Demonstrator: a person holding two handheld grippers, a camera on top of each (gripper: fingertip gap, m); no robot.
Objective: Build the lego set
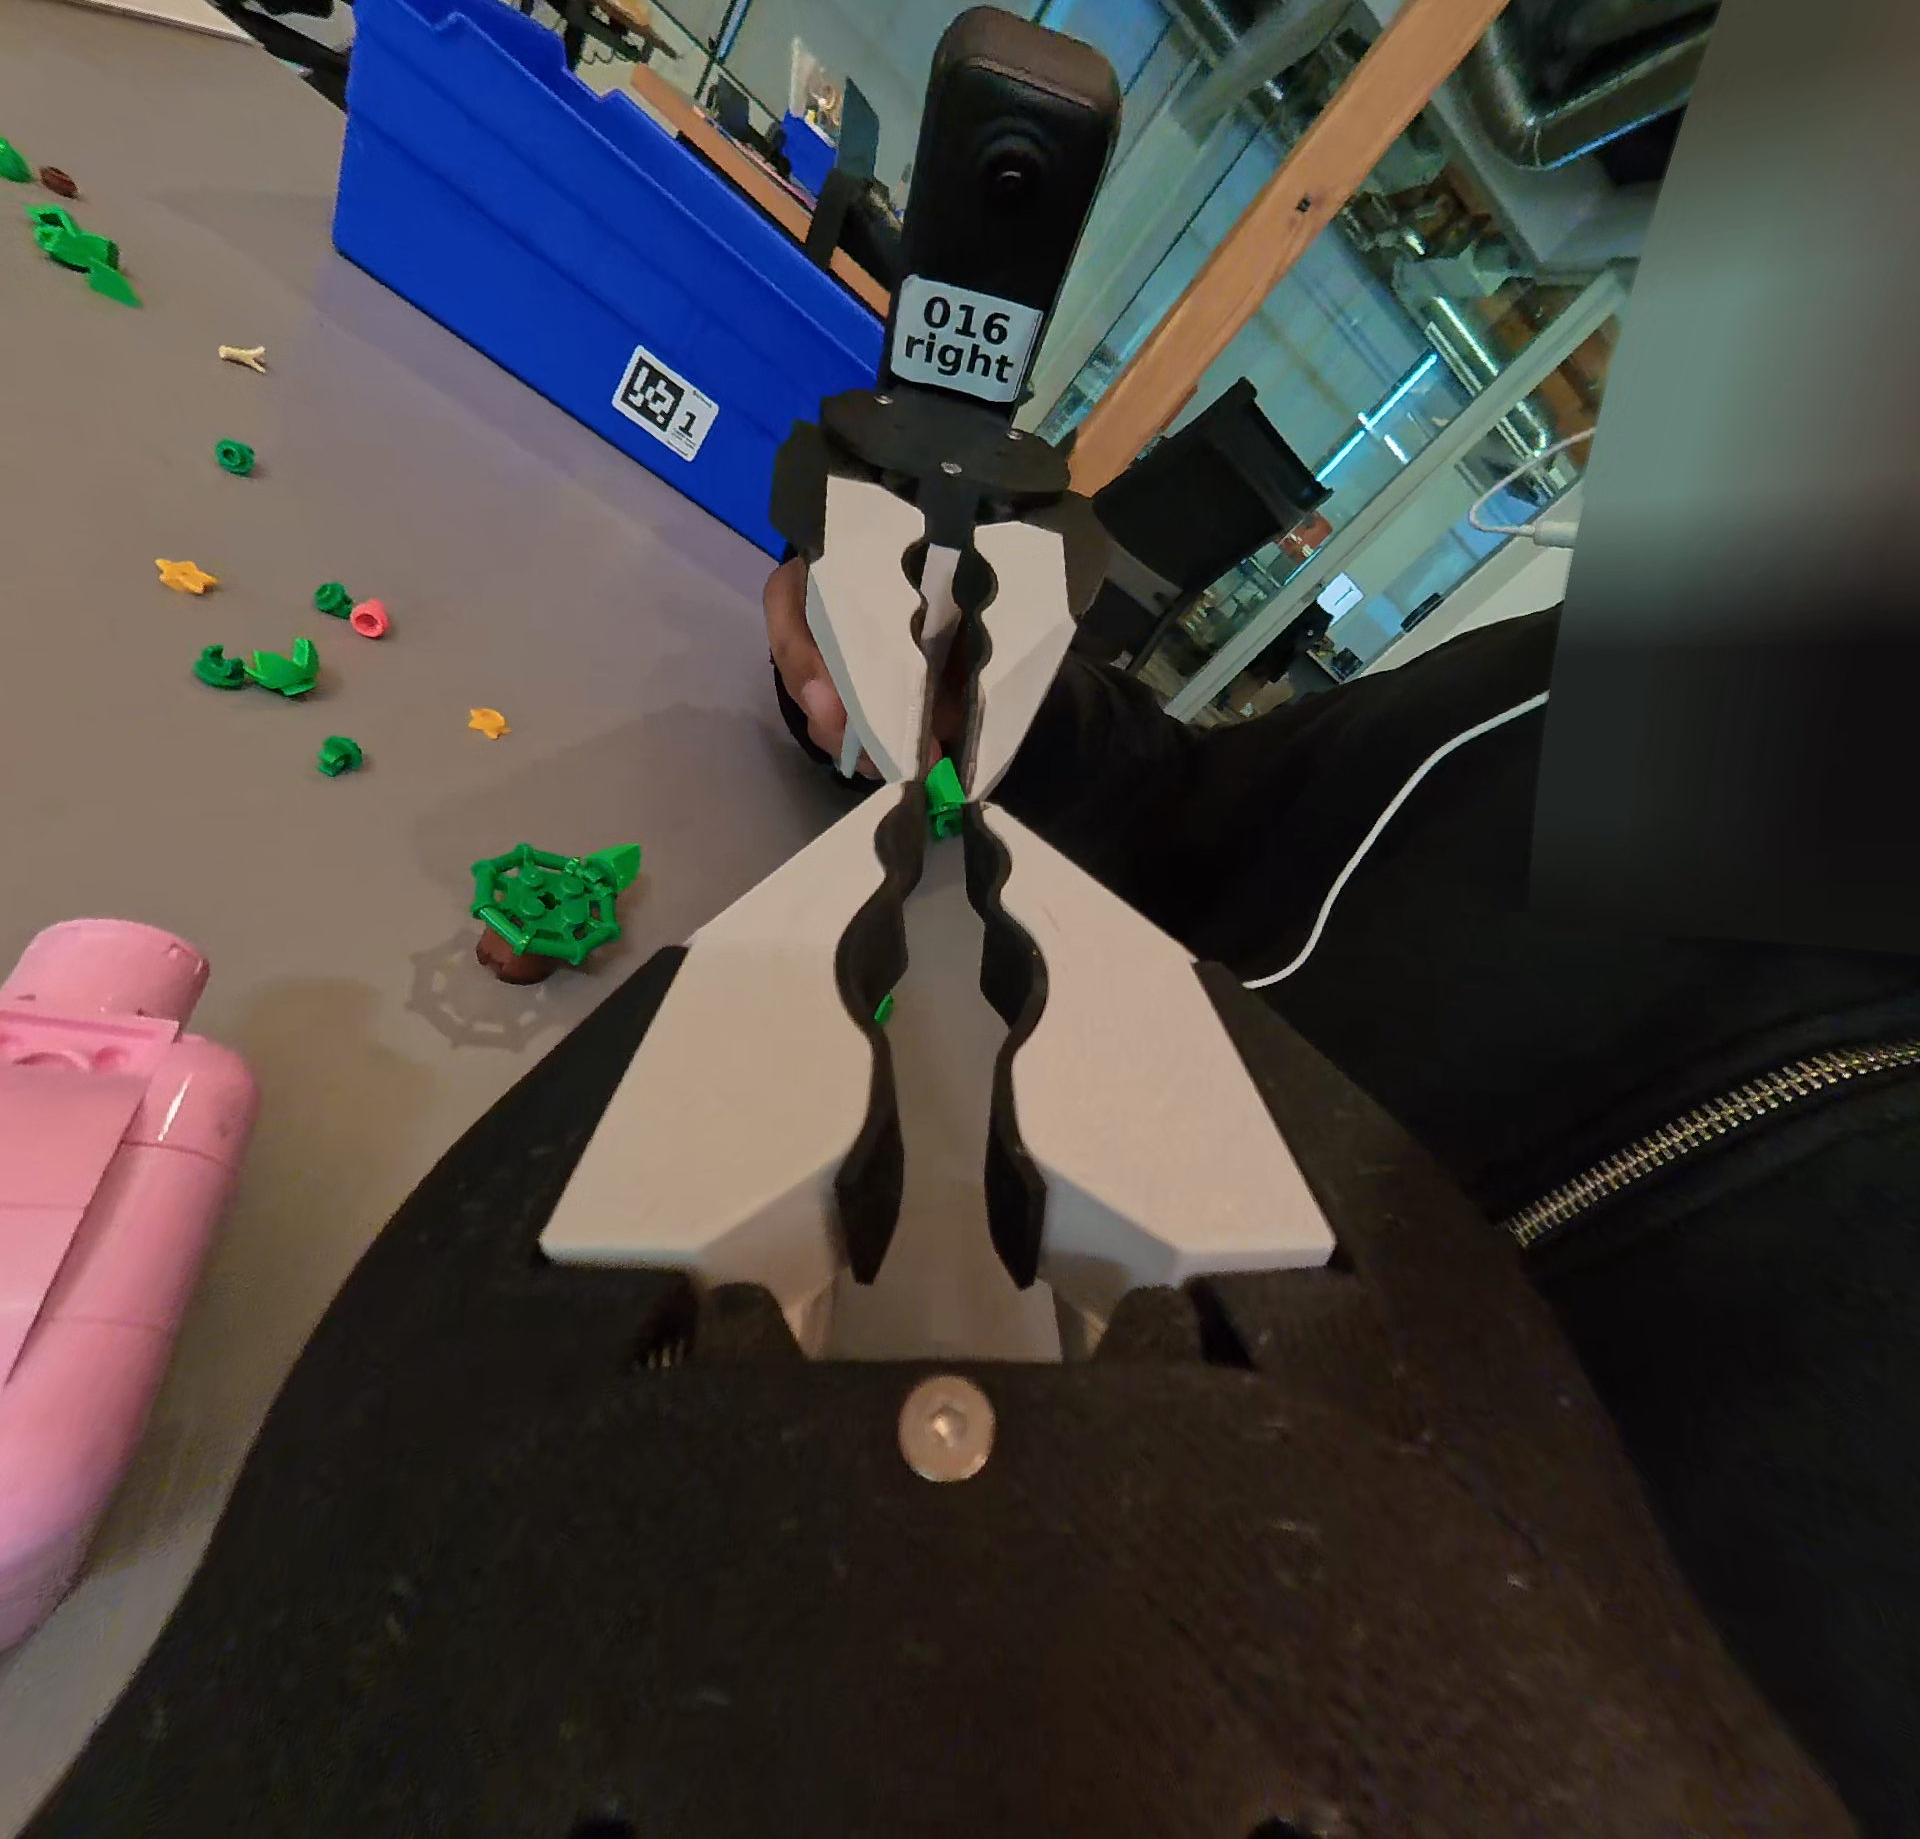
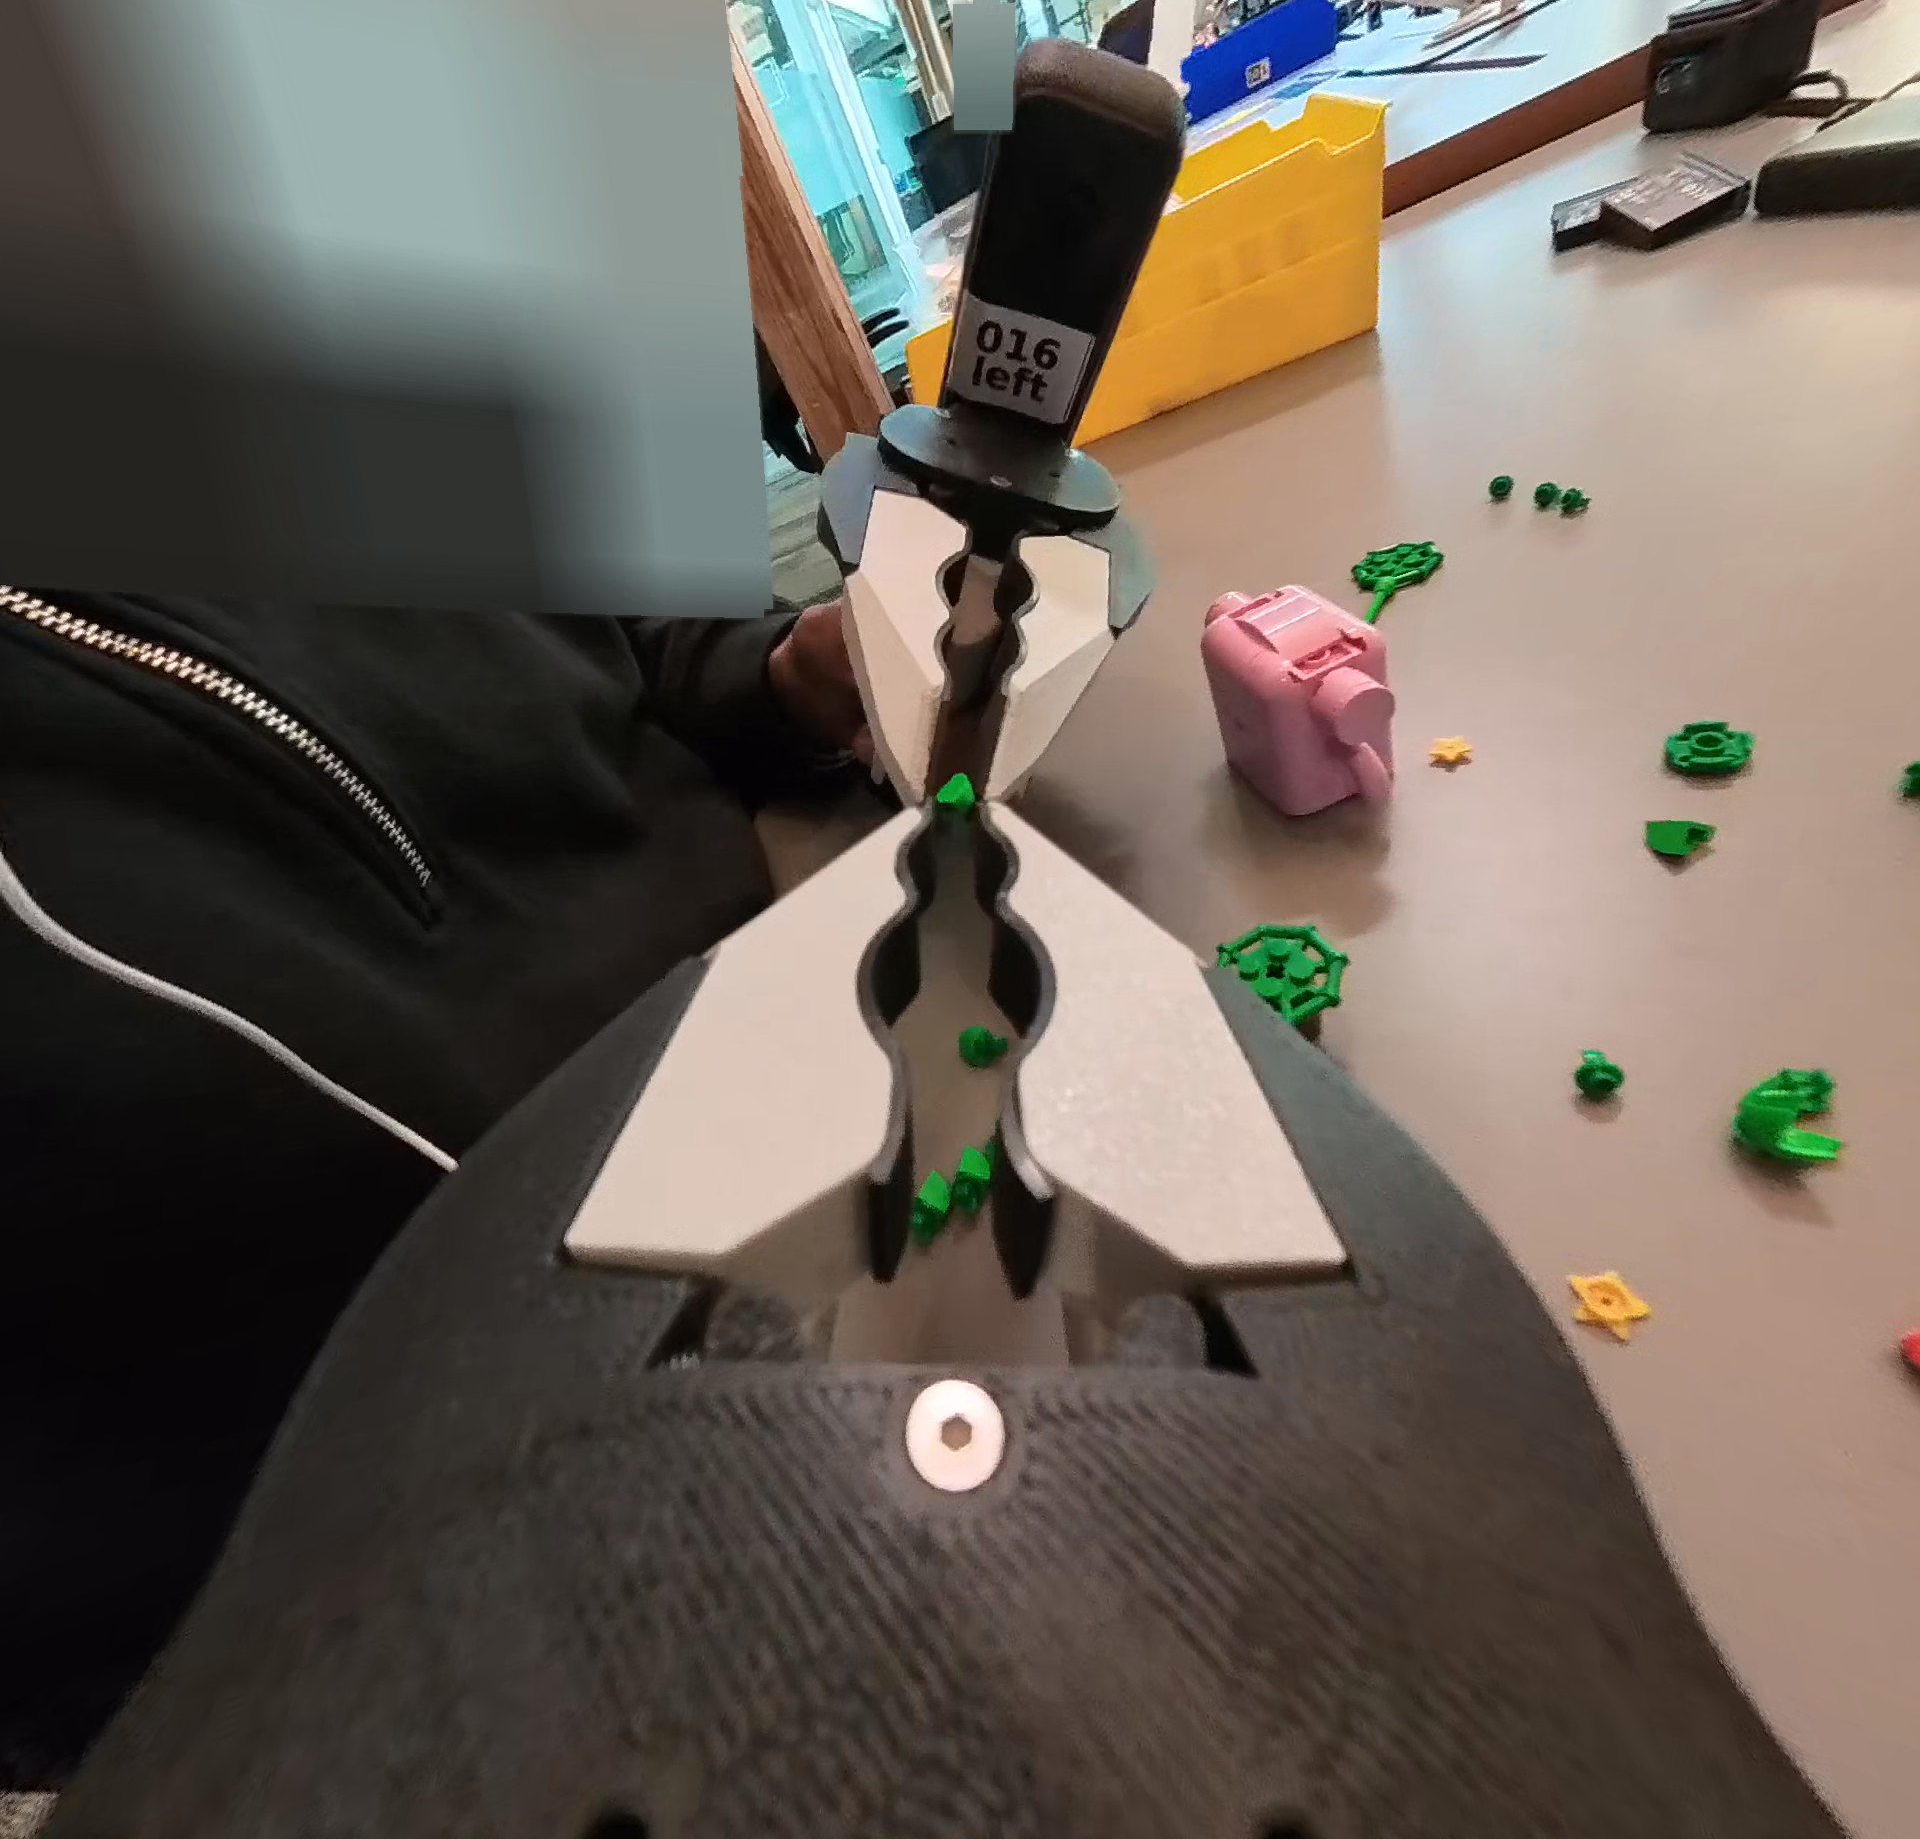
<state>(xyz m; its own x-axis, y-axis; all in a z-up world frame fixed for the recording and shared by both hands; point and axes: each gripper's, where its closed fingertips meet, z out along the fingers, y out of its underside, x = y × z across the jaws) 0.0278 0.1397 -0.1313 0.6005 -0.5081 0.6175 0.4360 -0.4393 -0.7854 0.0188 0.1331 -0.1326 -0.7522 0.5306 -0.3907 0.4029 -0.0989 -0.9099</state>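
My left gripper and right gripper meet tip to tip above the near edge of the grey table. A small green Lego piece is pinched where the tips meet, and both pairs of jaws are closed narrowly on it. It also shows in the right wrist view. The right gripper points down at my left one; the left gripper does the same in the right wrist view. A green web-shaped piece on a brown stub stands on the table, also seen in the right wrist view.
A pink Lego build stands on the table. Loose green pieces, yellow stars and a pink flower lie scattered. A blue bin and a yellow bin stand behind. A person in a black jacket is close. The tips of both grippers are at nearly the same place.
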